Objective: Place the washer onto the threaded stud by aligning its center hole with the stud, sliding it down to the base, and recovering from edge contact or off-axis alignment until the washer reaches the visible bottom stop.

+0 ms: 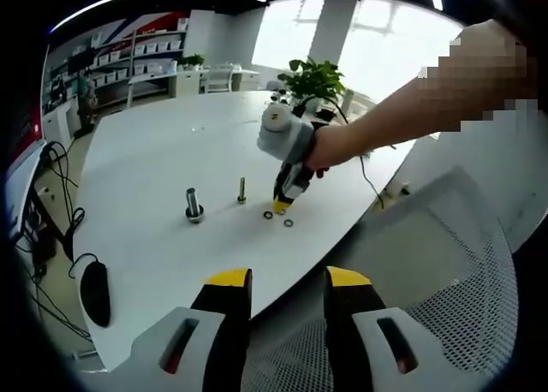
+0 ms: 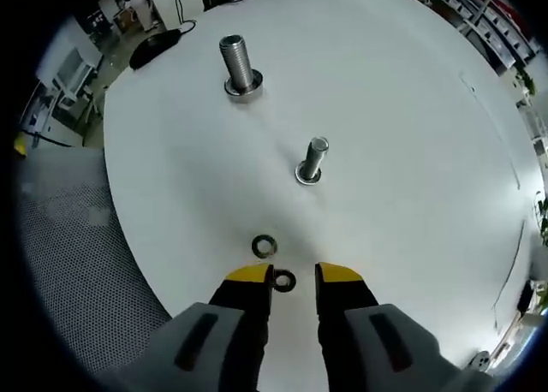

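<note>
Two threaded studs stand upright on the white table: a thick one (image 2: 240,67) (image 1: 193,205) with a washer at its base, and a thinner one (image 2: 312,161) (image 1: 241,190). Two loose washers lie flat near the table edge, one (image 2: 265,246) (image 1: 268,214) farther out and one (image 2: 283,281) (image 1: 288,222) between the yellow tips of my right gripper (image 2: 294,276). That gripper is open and low over the table; in the left gripper view it (image 1: 281,205) hangs from a person's hand beside the washers. My left gripper (image 1: 289,279) is open, held back off the table edge.
A black mouse (image 1: 94,293) (image 2: 158,41) and cables lie at the table's far side. A grey mesh chair (image 1: 445,281) sits beside the table. A potted plant (image 1: 310,80) stands at the back. Wide bare tabletop (image 2: 411,135) surrounds the studs.
</note>
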`<action>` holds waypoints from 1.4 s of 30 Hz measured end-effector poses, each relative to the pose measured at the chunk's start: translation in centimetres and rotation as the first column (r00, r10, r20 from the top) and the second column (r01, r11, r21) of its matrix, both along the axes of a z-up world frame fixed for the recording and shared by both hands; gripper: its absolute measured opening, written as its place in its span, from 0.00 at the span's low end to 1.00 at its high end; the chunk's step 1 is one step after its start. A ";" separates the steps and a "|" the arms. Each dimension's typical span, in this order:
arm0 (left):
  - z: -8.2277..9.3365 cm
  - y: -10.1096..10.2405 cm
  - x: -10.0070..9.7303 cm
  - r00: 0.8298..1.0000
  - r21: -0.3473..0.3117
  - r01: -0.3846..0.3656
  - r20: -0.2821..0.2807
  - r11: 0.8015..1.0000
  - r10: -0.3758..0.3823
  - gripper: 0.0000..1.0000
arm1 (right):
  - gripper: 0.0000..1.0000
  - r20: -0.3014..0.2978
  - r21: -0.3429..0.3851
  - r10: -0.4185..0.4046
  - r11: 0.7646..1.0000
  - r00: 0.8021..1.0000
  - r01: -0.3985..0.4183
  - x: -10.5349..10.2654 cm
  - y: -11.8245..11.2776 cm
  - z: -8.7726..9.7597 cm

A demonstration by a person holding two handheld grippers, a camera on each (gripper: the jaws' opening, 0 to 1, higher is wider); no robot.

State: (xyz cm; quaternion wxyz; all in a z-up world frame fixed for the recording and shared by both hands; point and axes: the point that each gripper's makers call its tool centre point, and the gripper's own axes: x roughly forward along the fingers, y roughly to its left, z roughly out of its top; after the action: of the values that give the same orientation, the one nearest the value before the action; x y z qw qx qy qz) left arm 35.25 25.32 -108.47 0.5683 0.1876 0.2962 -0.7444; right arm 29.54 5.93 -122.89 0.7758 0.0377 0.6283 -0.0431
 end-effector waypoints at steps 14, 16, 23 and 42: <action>-0.2 0.1 -0.1 1.000 0.004 0.003 0.000 1.000 -0.003 0.31 | 0.21 -0.009 -0.021 0.021 1.000 1.000 -0.021 -0.5 0.4 -0.5; -0.2 0.1 -0.1 1.000 0.005 0.006 -0.001 1.000 -0.006 0.31 | 0.21 -0.008 -0.017 0.022 1.000 1.000 -0.022 -0.5 0.0 -0.7; -0.2 0.1 -0.2 1.000 0.007 0.008 -0.002 1.000 -0.008 0.31 | 0.20 0.013 -0.031 0.031 0.999 0.999 -0.031 -0.2 -0.1 -0.7; -0.4 0.1 -0.1 1.000 0.015 0.000 0.002 1.000 0.000 0.31 | 0.16 -0.122 0.003 0.135 0.991 0.983 -0.136 -0.4 1.0 -0.5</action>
State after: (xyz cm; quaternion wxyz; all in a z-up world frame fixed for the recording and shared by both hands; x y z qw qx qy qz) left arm 35.20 25.46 -108.86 0.5672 0.1924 0.3012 -0.7420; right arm 29.13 6.89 -123.36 0.7372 -0.0101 0.6755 0.0058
